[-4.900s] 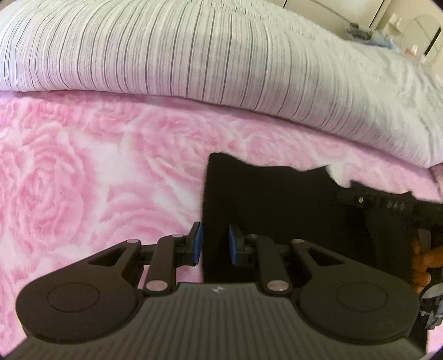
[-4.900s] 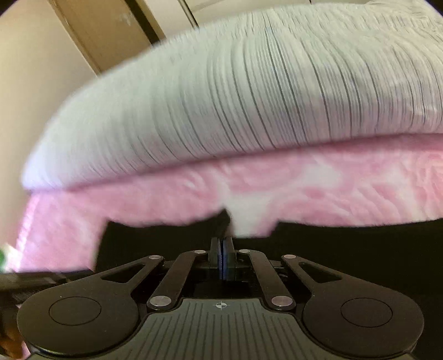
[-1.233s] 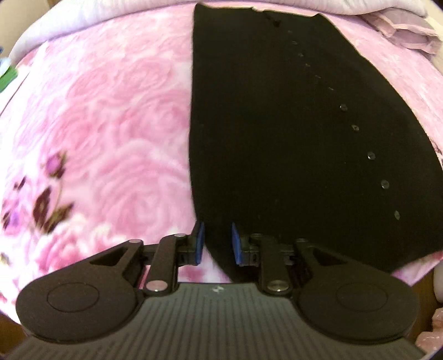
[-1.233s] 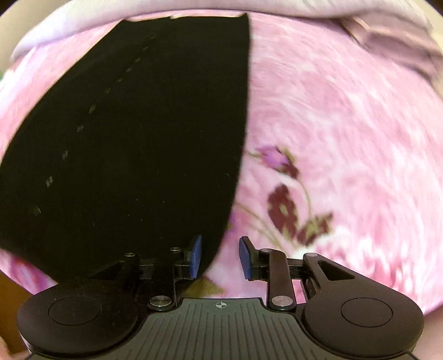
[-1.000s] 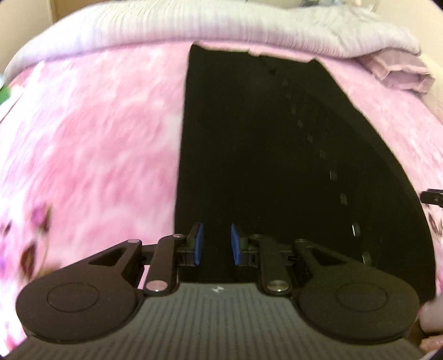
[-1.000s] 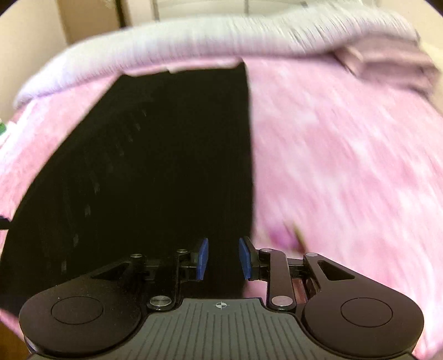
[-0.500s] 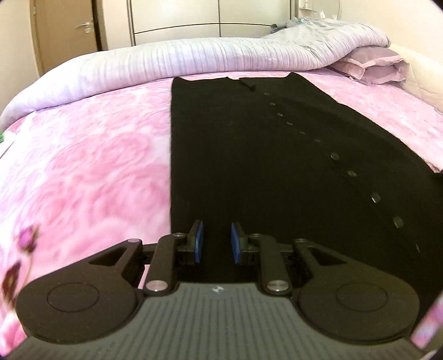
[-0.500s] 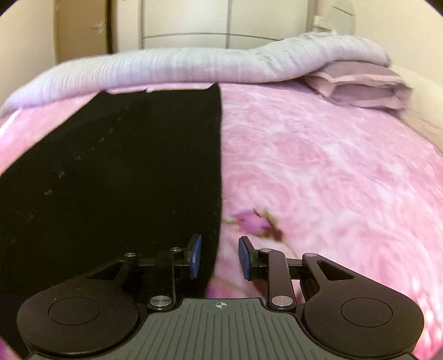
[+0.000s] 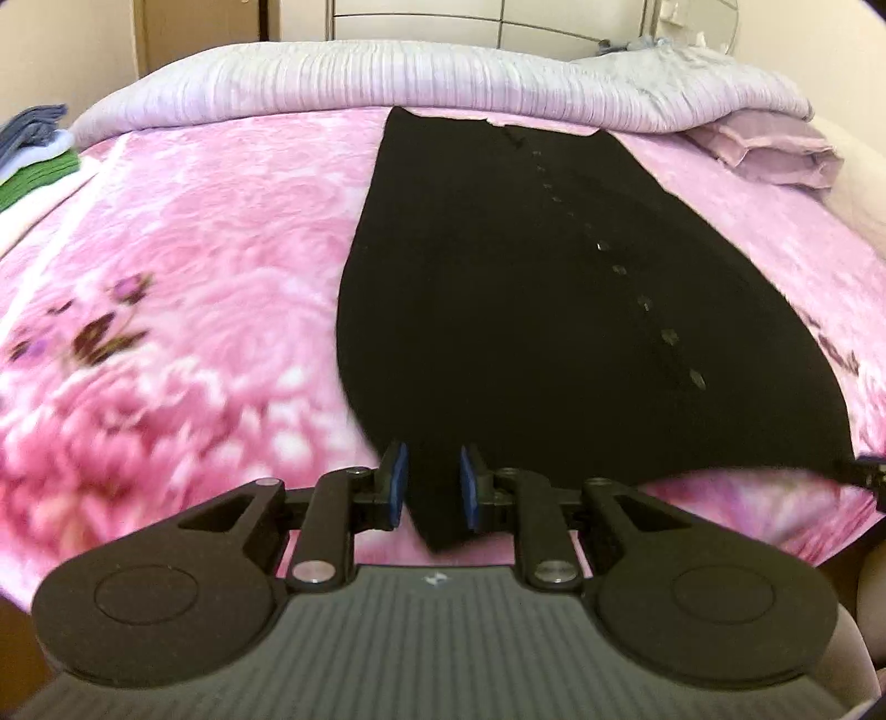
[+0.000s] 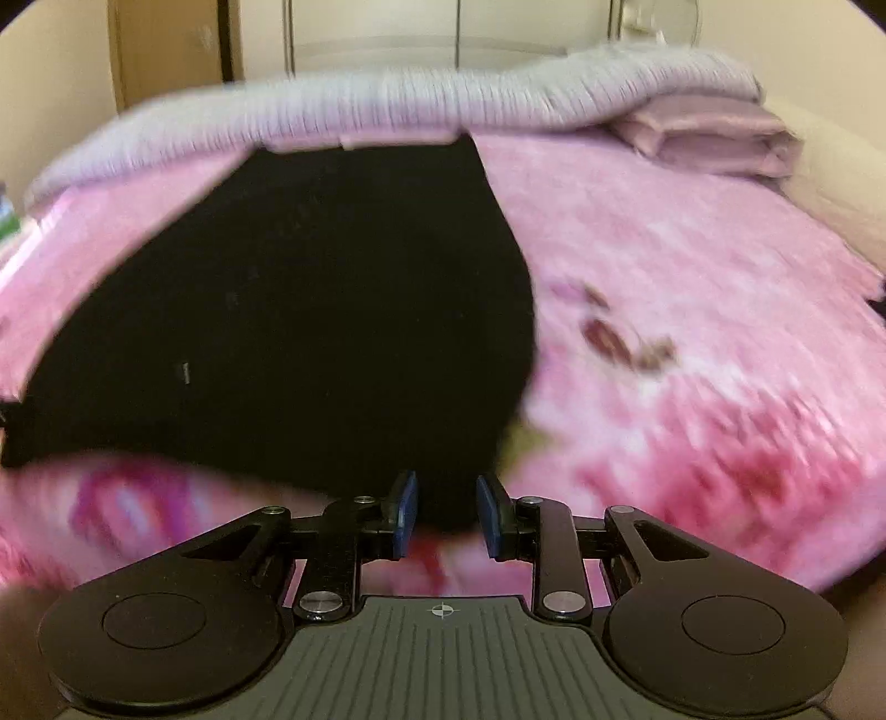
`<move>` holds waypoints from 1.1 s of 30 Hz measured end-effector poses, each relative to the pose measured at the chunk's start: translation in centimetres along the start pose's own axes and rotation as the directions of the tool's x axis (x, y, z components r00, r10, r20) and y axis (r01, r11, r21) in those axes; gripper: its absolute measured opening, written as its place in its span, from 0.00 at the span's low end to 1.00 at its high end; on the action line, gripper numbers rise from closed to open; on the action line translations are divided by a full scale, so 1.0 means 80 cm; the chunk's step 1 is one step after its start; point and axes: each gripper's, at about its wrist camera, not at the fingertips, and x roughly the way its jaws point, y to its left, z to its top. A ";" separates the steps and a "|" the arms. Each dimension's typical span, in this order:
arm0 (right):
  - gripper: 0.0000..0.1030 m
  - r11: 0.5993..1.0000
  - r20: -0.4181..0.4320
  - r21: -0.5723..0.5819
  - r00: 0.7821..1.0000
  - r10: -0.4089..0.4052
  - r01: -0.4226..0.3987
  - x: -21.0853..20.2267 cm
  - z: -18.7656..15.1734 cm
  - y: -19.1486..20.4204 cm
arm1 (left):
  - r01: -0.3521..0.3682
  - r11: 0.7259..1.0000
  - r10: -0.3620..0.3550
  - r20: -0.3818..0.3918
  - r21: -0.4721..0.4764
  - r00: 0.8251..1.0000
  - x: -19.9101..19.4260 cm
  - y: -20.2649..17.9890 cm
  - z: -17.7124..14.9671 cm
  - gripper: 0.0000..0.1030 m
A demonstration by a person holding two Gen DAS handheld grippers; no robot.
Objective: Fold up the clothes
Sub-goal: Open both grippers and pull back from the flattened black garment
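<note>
Your long black buttoned garment [image 9: 554, 310] lies flat along the bed's pink rose-patterned blanket [image 9: 183, 266], its collar toward a grey striped duvet [image 9: 387, 83] and pale wardrobe doors [image 10: 376, 39]. Your left gripper [image 9: 431, 487] and right gripper [image 10: 446, 512] each hold narrow jaws around a near hem corner; whether they pinch, you cannot tell.

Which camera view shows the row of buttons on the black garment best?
The left wrist view: the buttons run sharply down the black garment, from the far end towards its near hem. The right wrist view is motion-blurred, so the buttons there are only faint smudges.
</note>
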 end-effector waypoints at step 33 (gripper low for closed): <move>0.59 0.996 0.106 0.067 0.993 0.052 -0.059 -0.141 -0.012 0.045 | -0.084 0.992 0.075 0.101 0.092 0.992 -0.128 -0.090 -0.019 0.37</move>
